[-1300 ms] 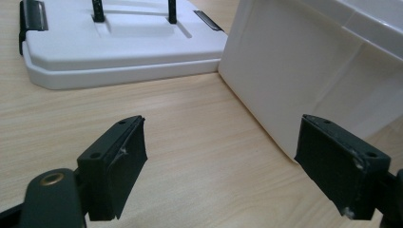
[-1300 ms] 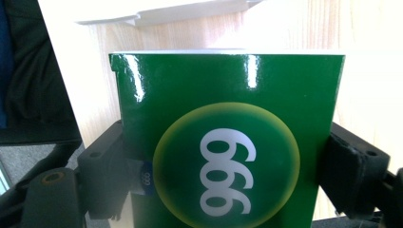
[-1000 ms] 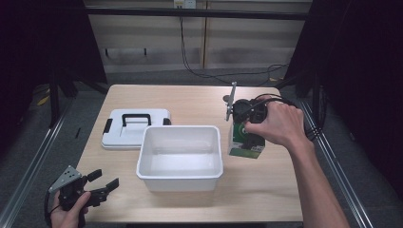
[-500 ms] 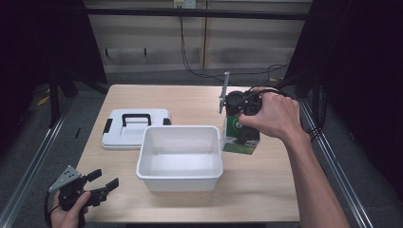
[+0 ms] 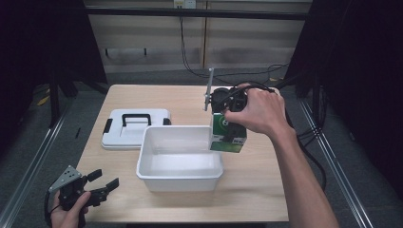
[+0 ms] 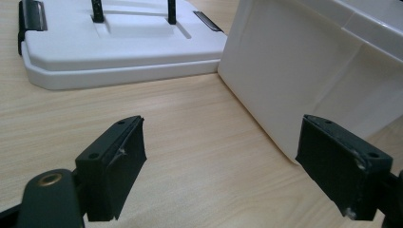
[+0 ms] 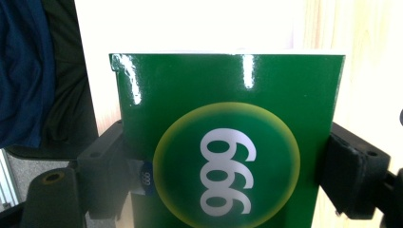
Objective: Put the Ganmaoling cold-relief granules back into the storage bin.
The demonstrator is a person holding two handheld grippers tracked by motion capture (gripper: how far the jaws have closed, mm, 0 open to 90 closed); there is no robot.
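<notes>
Seen from the high view, a green box [image 5: 228, 133] is held clamped in the right gripper [image 5: 227, 105] at the right rim of the open white tub [image 5: 179, 176], presumably for lowering in, while the lid [image 5: 136, 129] is parked behind on the pale wooden table [image 5: 259, 190], with dark surroundings and cabinets beyond. In the left gripper view, the left gripper [image 6: 237, 166] is held wide open and empty, low over the table near the tub wall [image 6: 290, 71], apparently kept clear. In the right gripper view, the box [image 7: 228, 142] is pinched between both jaws, its printed face turned to the camera.

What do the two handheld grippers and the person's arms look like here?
Both the left gripper and the right gripper are black with two flat padded jaws. The left carries a grey three-cornered plate; black cables trail from the right. Both forearms are bare, with no sleeves visible.
</notes>
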